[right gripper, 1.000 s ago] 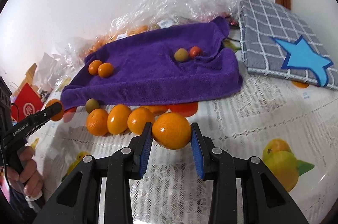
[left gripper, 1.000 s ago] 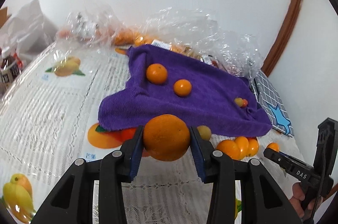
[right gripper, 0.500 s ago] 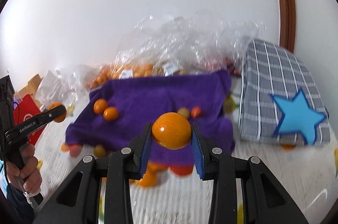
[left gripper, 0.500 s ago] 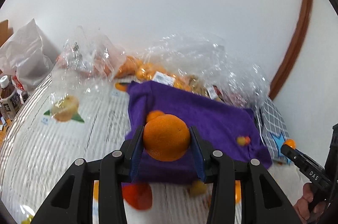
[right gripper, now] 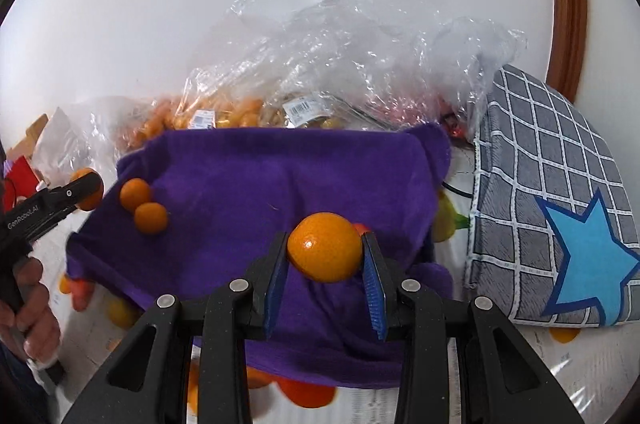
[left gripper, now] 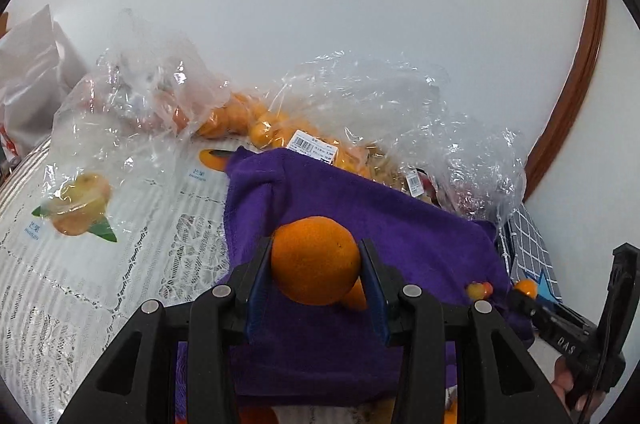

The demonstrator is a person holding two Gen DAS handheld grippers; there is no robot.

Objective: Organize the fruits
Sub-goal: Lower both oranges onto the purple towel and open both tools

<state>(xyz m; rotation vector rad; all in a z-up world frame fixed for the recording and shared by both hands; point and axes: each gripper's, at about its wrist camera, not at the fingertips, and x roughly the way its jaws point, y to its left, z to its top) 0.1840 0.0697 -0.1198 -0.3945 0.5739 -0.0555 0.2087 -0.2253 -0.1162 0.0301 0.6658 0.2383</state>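
clear bags point(left gripper: 256, 119) holding oranges, perhaps kumquats

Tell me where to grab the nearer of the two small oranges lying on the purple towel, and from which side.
Grip the nearer small orange across its middle, coming from above. It touches its twin on the far left, so set the fingers on its free sides. It is round and rests on the purple towel.

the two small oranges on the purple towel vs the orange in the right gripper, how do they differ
The two small oranges lie loose on the purple towel, touching each other; the orange in the right gripper is clamped between blue pads, above the towel. It looks larger, though it is nearer the camera. All are round and orange.
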